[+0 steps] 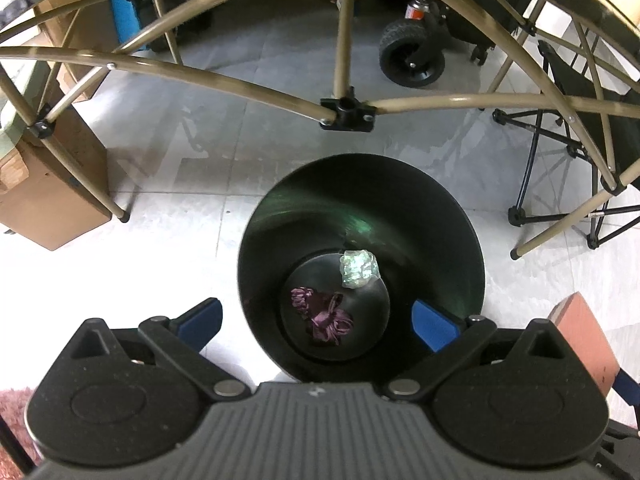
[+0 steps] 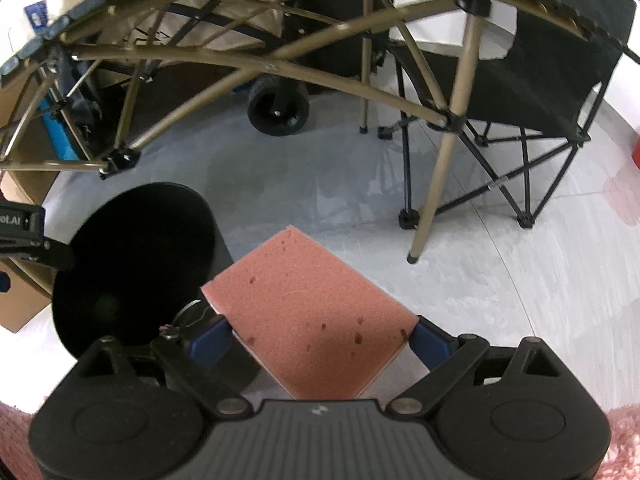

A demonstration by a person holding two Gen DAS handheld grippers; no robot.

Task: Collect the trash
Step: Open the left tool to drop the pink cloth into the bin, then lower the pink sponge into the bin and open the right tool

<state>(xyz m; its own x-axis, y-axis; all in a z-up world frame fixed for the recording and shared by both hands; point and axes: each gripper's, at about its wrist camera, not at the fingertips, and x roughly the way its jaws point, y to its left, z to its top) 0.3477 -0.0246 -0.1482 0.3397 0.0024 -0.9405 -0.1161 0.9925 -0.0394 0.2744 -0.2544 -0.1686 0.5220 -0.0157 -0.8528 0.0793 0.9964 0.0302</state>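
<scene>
A black round bin (image 1: 360, 216) stands on the pale floor, seen from above in the left wrist view. At its bottom lie a crumpled silvery wrapper (image 1: 358, 268) and a purple ribbon bundle (image 1: 324, 316). My left gripper (image 1: 318, 320) hangs open right over the bin mouth with nothing between its blue pads. My right gripper (image 2: 320, 338) is shut on a pink sponge (image 2: 308, 316), held just right of the bin (image 2: 132, 264). The sponge's edge (image 1: 580, 336) shows at the right of the left wrist view.
A folding table's tan metal frame (image 1: 344, 108) arches overhead, its legs (image 2: 436, 184) reaching the floor. A black folding chair (image 2: 540, 92) stands at the right. A cart wheel (image 1: 412, 56) and cardboard boxes (image 1: 44, 200) sit behind and left. A pink rug (image 2: 624, 432) lies near.
</scene>
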